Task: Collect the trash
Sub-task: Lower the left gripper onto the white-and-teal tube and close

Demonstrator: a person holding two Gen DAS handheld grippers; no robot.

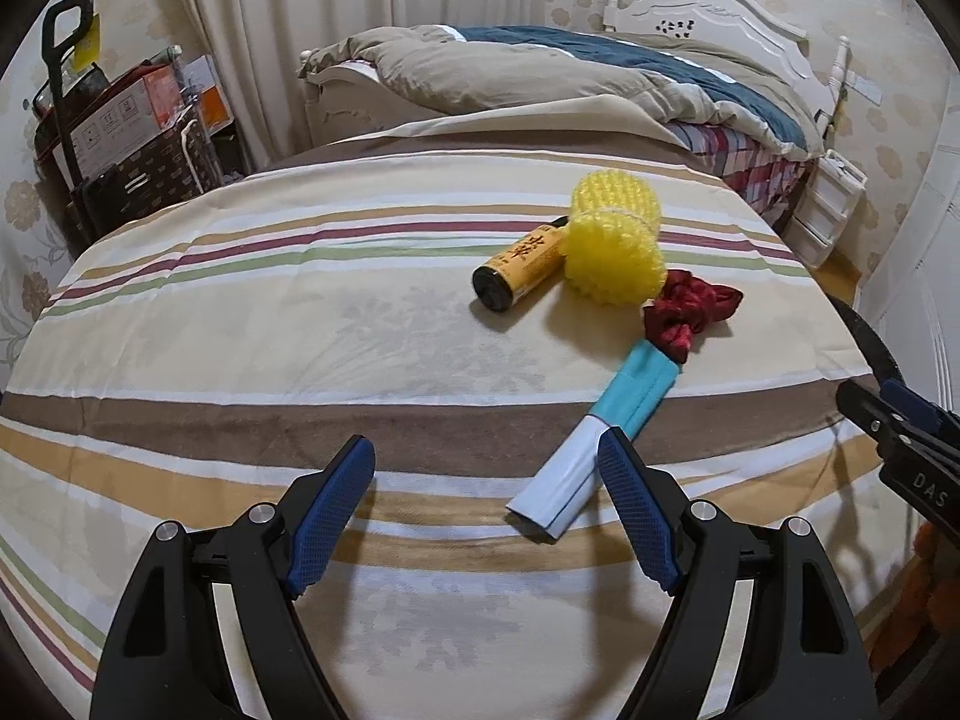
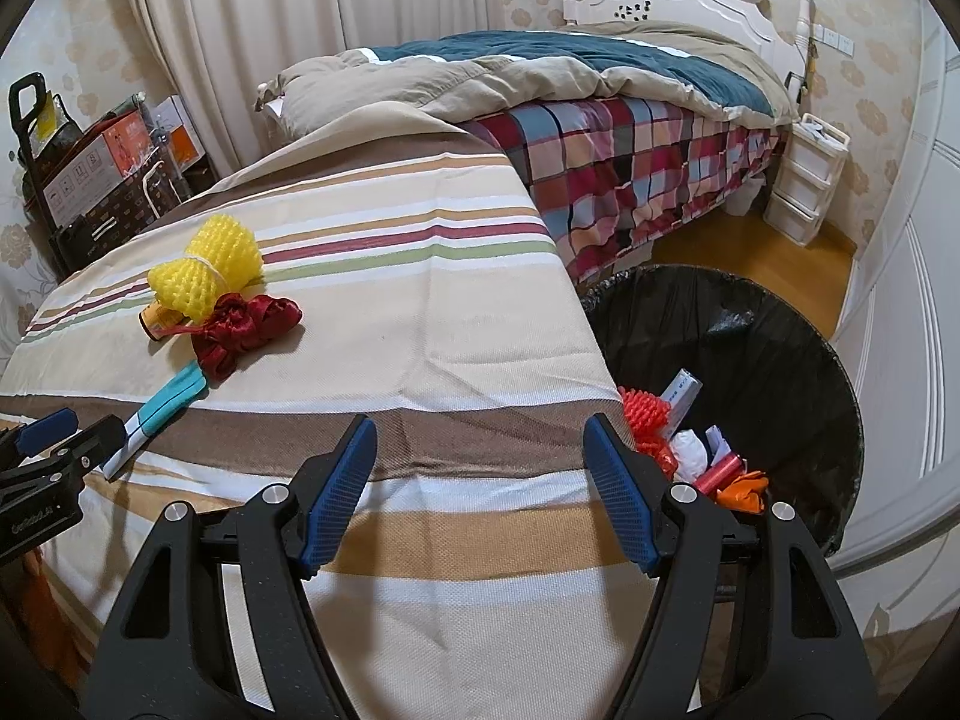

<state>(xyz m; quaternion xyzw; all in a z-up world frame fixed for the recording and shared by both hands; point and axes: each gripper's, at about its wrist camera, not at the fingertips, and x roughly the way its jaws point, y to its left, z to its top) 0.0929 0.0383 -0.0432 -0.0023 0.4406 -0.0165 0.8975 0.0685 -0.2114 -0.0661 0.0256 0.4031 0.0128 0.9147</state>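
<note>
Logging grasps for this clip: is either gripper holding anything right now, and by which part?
Nothing is held. Left gripper and right gripper both have open, empty jaws above the striped bedspread.

The right gripper (image 1: 900,426) enters the left wrist view at the right edge only; its fingers are cut off, spread not determinable. In the right wrist view, lower left, the left gripper (image 2: 54,438) is likewise cropped and covers the near end of the blue-and-white packet (image 2: 162,405). The yellow foam net (image 2: 204,273) and red cloth (image 2: 246,327) hide most of the brown tube (image 2: 157,319). Printing on the tube (image 1: 522,267) is too small to read. Trash bin (image 2: 750,324) contents overlap; individual items unclear.
</note>
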